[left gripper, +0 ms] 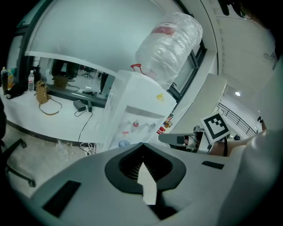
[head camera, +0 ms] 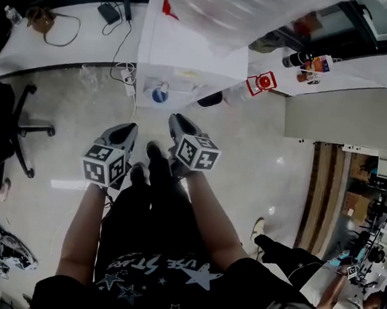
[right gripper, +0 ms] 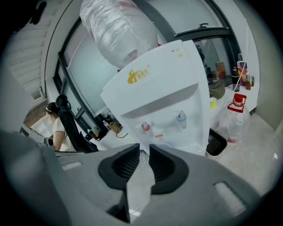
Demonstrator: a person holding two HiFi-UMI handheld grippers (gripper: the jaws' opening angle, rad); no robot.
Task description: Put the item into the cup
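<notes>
A white water dispenser (head camera: 187, 57) stands ahead with a wrapped bottle (left gripper: 170, 44) on top. A small blue cup-like thing (head camera: 159, 94) sits in its tap recess, seen again in the left gripper view (left gripper: 124, 143). I cannot make out any separate item. Both grippers hang in the air over the floor, short of the dispenser. My left gripper (head camera: 124, 131) has its tips touching and holds nothing (left gripper: 141, 145). My right gripper (head camera: 178, 121) shows a narrow empty gap between its jaws (right gripper: 144, 148) and points at the dispenser (right gripper: 163, 97).
A black bin (head camera: 210, 99) and a clear jug with a red cap (head camera: 261, 82) stand right of the dispenser. An office chair (head camera: 10, 131) is at left, and a white desk with cables (head camera: 69, 36) behind it. Another person (head camera: 342, 293) is at bottom right.
</notes>
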